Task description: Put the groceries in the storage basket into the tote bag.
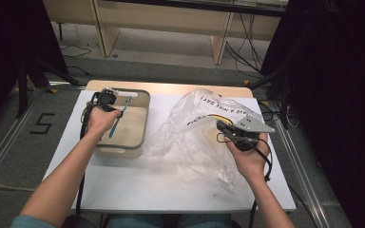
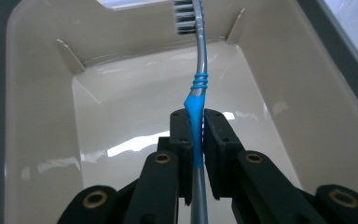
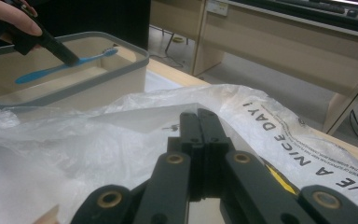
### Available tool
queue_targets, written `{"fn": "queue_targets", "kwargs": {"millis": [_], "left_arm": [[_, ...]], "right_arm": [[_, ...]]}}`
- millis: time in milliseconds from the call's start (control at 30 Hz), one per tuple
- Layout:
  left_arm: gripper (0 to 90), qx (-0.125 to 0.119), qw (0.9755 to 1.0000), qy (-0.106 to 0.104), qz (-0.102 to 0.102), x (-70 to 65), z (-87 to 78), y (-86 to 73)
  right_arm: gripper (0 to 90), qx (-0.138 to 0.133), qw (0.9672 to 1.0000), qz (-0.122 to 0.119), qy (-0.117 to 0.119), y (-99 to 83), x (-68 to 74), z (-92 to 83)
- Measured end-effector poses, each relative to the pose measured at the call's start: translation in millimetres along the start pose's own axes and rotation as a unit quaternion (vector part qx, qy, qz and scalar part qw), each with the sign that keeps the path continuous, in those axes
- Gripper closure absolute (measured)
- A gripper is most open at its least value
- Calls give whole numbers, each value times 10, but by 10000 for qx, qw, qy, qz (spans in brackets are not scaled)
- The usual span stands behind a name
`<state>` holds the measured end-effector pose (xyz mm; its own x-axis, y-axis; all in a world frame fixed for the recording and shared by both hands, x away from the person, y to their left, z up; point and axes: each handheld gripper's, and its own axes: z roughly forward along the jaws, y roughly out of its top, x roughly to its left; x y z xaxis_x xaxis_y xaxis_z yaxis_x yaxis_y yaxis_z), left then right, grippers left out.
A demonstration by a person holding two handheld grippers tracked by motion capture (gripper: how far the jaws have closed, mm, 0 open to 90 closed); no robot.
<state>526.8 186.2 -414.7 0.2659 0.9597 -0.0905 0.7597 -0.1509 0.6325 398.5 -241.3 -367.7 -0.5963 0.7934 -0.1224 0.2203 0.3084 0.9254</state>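
Blue toothbrush (image 2: 196, 105) clamped between left gripper (image 2: 195, 122) pads, bristle end beyond fingertips over beige bin (image 2: 37, 140); right gripper (image 3: 199, 122) fully closed on plastic bag (image 3: 98, 140).

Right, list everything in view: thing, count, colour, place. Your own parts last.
toothbrush: one, blue and grey, held above the inside of the bin.
bin: one, beige with grey rim, left half of the table.
plastic bag: one, clear with black lettering and a yellow patch, crumpled on the right half.
table: one, white top.
left gripper: one, black, jaws clamped on the toothbrush handle.
right gripper: one, black, jaws shut, over the bag.
forearms: two, bare, entering from the bottom.
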Motion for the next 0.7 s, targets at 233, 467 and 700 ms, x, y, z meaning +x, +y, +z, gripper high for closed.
{"fn": "queue_targets", "kwargs": {"millis": [233, 467, 700], "left_arm": [[820, -116, 9999, -66, 107, -27, -102, 3], [820, -209, 9997, -99, 116, -31, -170, 7], [820, -336, 9991, -164, 218, -83, -277, 24]], "right_arm": [[900, -4, 10000, -7, 7, 0, 4, 3], [900, -3, 10000, -7, 5, -1, 2, 2], [900, 5, 10000, 9, 3, -1, 3, 2]]}}
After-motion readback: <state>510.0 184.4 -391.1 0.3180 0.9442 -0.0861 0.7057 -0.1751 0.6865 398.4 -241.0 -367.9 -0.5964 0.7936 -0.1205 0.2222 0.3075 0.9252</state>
